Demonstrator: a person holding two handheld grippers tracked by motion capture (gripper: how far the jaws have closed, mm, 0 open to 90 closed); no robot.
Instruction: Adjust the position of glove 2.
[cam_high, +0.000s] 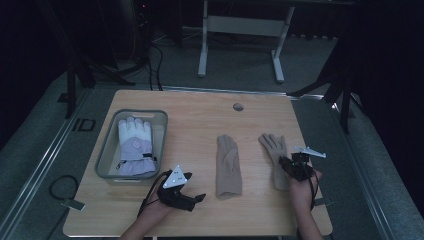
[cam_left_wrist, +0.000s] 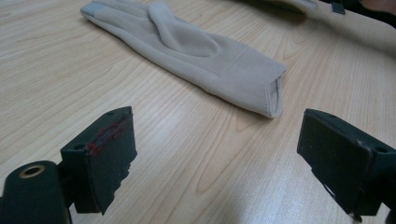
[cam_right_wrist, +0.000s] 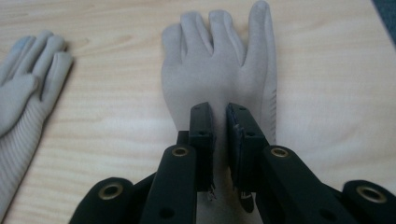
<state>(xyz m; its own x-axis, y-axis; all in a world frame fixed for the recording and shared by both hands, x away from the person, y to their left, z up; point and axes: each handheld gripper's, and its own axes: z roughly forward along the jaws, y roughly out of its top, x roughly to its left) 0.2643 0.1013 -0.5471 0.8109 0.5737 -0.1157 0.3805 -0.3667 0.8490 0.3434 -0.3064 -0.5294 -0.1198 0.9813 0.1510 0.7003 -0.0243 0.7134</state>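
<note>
Item 1: beige glove, right (cam_high: 274, 152), flat on worktop (cam_high: 200, 115) at right side, fingers pointing away from person. Thin knit-like fabric; judged light, limp, non-fragile, will drape and fold when lifted. Right gripper (cam_high: 295, 167) sits over its wrist/palm area; in right gripper view (cam_right_wrist: 219, 119) jaws nearly together, narrow gap, low over the fabric. Cannot tell if a pinch of cloth is caught between them.

Item 2: beige glove, centre (cam_high: 228, 165), flat, cuff toward person, well apart from item 1. Same material, same handling. Best hold prob. at the open cuff hem (cam_left_wrist: 275, 95): doubled edge, less slip than single layer.

Item 3: white/lilac padded glove (cam_high: 135, 145) lying in grey bin (cam_high: 107, 150), left side of worktop. Bulkier, stiffer than items 1–2.

Left gripper (cam_high: 182, 195) near front edge, just beside cuff of item 2, pointing at it; jaws spread wide, nothing held.

Note: soft goods, so pinch low and firm; thin fabric may slide out of a shallow bite.
</note>
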